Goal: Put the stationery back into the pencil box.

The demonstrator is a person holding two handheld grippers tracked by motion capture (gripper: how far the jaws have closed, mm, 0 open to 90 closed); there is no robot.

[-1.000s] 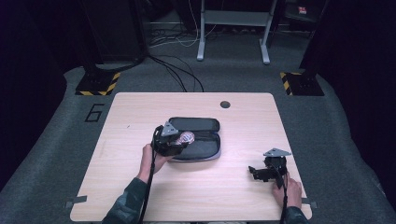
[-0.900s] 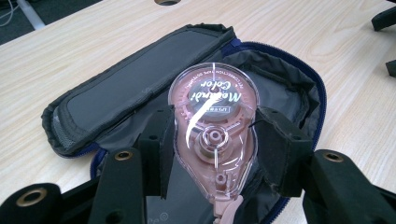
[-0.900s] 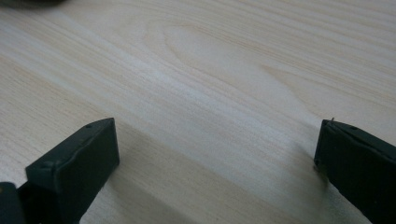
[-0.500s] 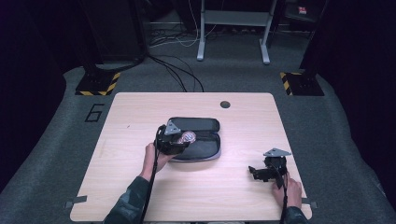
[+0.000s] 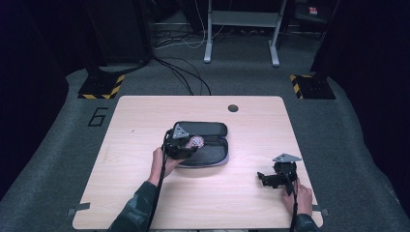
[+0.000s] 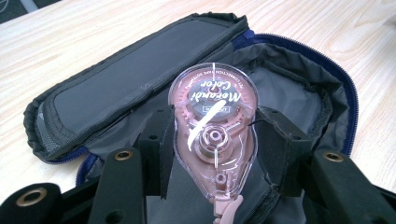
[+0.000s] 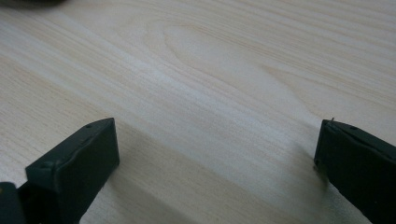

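A clear pink correction tape dispenser [image 6: 214, 140] sits between the jaws of my left gripper [image 6: 212, 133], which is shut on its two sides. It hangs just over the grey lining of an open black pencil case [image 6: 140, 74] with a blue zip edge. In the high view the pencil case [image 5: 212, 152] lies at the table's middle, with the left gripper [image 5: 192, 144] and the correction tape [image 5: 197, 141] at its left end. My right gripper [image 5: 264, 178] rests low near the front right of the table. Its jaws stand wide open [image 7: 215, 154] over bare wood with nothing between them.
The light wooden table [image 5: 145, 116] has a round cable hole [image 5: 233, 108] near its far edge. Grey carpet surrounds it, with cables, a metal stand's legs and two hazard-striped bases [image 5: 99, 89] beyond the far side.
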